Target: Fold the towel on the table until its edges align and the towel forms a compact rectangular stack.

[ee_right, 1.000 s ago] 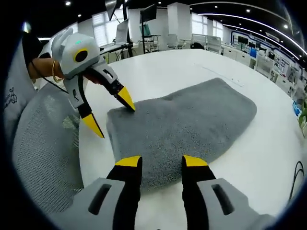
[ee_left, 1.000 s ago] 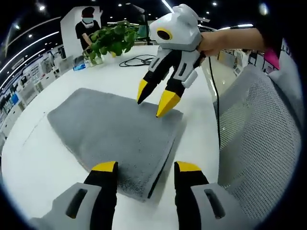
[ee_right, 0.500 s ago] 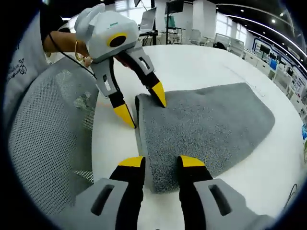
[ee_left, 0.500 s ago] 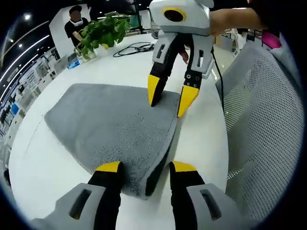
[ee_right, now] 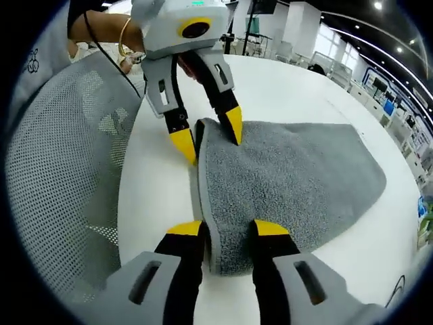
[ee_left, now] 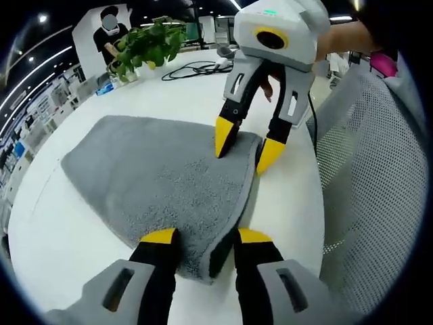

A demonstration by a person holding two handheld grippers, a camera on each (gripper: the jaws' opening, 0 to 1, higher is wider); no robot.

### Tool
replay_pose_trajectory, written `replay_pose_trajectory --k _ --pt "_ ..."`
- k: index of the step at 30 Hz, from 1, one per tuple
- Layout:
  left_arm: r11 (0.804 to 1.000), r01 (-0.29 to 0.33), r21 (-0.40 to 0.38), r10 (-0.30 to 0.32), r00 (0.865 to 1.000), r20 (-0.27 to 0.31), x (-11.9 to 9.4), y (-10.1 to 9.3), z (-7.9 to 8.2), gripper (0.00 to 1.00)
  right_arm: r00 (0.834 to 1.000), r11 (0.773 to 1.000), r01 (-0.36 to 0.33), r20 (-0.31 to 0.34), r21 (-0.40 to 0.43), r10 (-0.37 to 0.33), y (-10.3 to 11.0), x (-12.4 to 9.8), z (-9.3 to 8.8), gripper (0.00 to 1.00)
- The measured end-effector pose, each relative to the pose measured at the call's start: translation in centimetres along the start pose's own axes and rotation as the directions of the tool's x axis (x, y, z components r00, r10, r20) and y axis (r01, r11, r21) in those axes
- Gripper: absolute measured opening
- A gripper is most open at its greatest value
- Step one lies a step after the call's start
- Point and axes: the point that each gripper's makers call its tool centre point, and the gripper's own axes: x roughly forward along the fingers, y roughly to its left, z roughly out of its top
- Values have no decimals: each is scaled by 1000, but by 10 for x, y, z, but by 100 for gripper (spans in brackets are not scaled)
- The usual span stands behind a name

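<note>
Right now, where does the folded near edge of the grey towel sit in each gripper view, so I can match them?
Left gripper view: the towel's folded edge runs from the right gripper above down to the left gripper, both straddling it.
Right gripper view: the same edge runs from the left gripper above down to the right gripper.
Shared landmark: the mesh chair back beside that edge.
</note>
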Motion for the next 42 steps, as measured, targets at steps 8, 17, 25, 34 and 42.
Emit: replay_pose_trajectory --k 8,17,25,34,42 --pt "999 -12 35 13 1000 -24 2 6 0 21 997 997 58 -40 -42 -60 -8 2 3 13" --pt "998 -19 54 21 999 -39 0 5 -2 16 997 997 71 -40 -15 -71 -7 1 4 11" --pt "994 39 105 -30 996 -86 -11 -27 -8 16 998 1000 13 -66 -6 -13 17 -4 2 10" --pt "988 152 41 -147 984 -99 -32 -76 -24 16 999 998 -45 -25 39 46 75 -14 4 9" --pt "983 182 -22 -183 981 -67 -38 -95 -28 14 993 994 -106 -48 13 107 95 -17 3 7"
